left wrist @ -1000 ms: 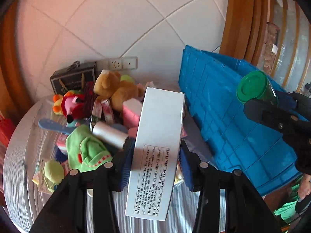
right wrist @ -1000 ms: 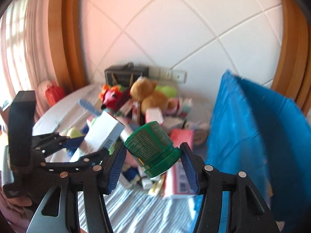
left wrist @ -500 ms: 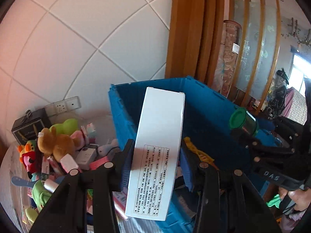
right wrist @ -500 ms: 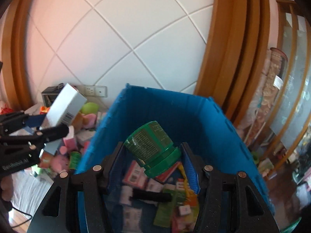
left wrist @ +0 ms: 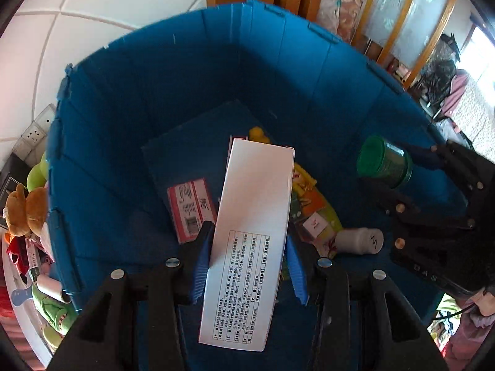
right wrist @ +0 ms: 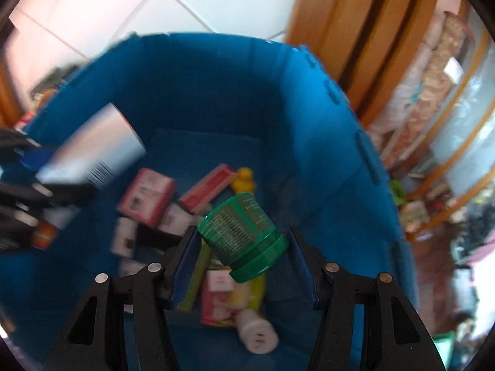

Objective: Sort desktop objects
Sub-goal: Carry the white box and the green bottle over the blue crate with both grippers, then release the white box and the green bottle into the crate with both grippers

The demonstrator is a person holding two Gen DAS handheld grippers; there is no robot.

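White box: the tall white cardboard carton with a printed table on its face [left wrist: 252, 235] is being pinched low on its long sides by the left tongs [left wrist: 247, 266] — light, stiff but crushable, so the broad faces near the middle are the safest hold.
Green jar: the round green plastic jar with a ribbed green lid [right wrist: 243, 236] is sitting tilted in the right tongs [right wrist: 244, 266], gripped across its body; smooth and rounded, it is likely slippery, and a hold across the label band is looking steadier than one on the lid.
Tongs state: both are narrowed onto their loads, neither gaping.
Where: both things are hanging over the open blue plastic crate [left wrist: 102, 142], the box toward its middle, the jar toward its right wall.
Crate floor: red-and-white packets [left wrist: 191, 205], a yellow snack bag [left wrist: 312, 204] and a small white bottle [left wrist: 359, 241] are already lying there.
Change: a second ago both tongs were over the cluttered desk — plush toys [left wrist: 24, 210] in front, the crate off to the side; now they are pointing down into the crate, grips unchanged.
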